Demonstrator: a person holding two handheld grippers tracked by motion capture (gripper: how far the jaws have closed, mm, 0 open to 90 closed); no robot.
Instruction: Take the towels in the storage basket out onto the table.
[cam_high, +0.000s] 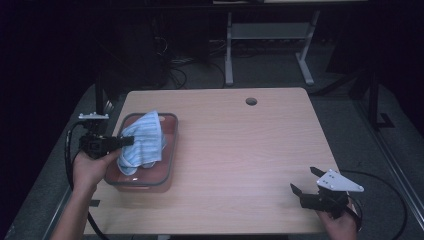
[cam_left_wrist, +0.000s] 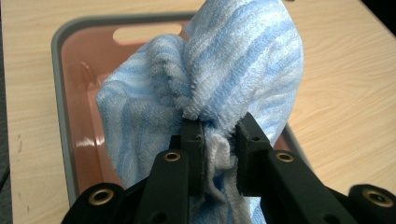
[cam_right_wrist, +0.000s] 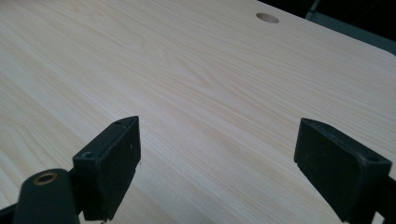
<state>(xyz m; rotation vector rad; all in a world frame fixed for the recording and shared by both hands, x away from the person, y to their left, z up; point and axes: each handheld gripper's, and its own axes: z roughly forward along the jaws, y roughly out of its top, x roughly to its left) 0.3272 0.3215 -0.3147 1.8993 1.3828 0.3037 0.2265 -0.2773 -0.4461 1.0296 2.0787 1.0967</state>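
over the tub (cam_high: 170, 150), towel (cam_left_wrist: 224, 79) in left claw (cam_left_wrist: 219, 140)

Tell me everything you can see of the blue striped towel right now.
The towel is terry cloth with light blue and white stripes, bunched and crumpled rather than folded. The left hand-held gripper pinches a gathered fold between its jaws, so the cloth stands in a peak over the reddish, grey-rimmed container near the table's left edge. Its lower folds hang down into the container; whether they touch the bottom is hidden.
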